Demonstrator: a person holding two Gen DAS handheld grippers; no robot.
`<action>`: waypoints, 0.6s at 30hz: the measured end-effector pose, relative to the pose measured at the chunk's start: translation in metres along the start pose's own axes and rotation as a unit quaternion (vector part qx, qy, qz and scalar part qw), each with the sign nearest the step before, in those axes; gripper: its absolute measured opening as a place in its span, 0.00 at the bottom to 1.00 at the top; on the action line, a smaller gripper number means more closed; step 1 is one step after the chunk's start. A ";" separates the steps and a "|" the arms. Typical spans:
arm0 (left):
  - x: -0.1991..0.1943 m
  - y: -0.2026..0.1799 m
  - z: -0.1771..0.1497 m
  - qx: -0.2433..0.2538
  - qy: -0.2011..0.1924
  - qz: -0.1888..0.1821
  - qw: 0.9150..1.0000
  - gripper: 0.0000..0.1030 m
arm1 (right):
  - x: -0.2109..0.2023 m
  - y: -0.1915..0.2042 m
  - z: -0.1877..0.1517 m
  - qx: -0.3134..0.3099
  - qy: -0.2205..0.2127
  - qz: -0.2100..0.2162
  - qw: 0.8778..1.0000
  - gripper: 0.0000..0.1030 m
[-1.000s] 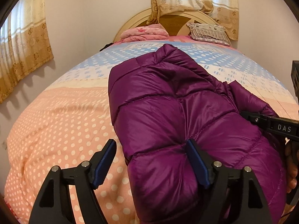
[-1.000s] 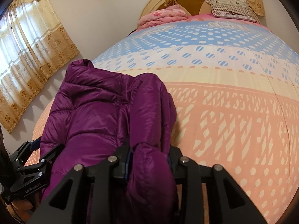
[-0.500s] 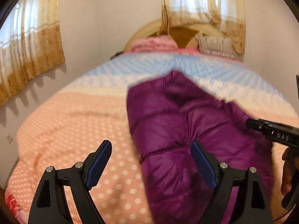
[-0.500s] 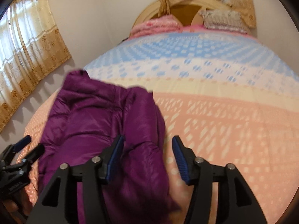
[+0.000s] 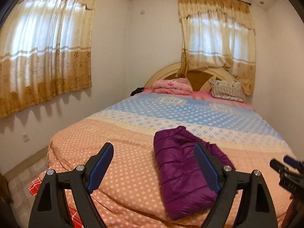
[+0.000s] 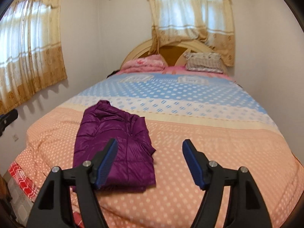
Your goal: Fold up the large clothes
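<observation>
A purple puffer jacket lies folded in a compact bundle on the dotted peach part of the bedspread, near the bed's foot. My left gripper hovers above and short of it, open, with nothing between its blue pads. In the right wrist view the jacket sits left of centre. My right gripper is raised clear of it; its jaws are opening and hold nothing. Each gripper shows at the edge of the other's view: the right gripper and the left gripper.
A folded pink blanket and a striped pillow rest against the curved headboard. Curtained windows are on the left wall and behind the bed. A red checked cloth hangs at the bed's near left corner above tiled floor.
The right gripper let go of the jacket's fold and opened. Both grippers drew back and upward from the jacket, which now lies smaller in both views.
</observation>
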State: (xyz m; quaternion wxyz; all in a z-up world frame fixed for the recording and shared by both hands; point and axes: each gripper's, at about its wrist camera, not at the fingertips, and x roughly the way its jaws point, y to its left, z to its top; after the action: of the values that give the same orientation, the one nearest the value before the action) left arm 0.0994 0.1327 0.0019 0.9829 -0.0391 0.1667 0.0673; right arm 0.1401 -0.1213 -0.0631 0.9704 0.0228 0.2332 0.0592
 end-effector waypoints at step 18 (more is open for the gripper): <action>0.004 -0.008 -0.010 0.012 0.013 -0.016 1.000 0.84 | -0.019 0.000 0.001 -0.001 -0.012 0.001 1.000 0.74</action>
State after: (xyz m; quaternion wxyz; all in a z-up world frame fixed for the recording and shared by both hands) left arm 0.1007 0.1245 -0.0086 0.9821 -0.0311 0.1793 0.0494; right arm 0.1241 -0.1240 -0.0537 0.9731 0.0230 0.2212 0.0602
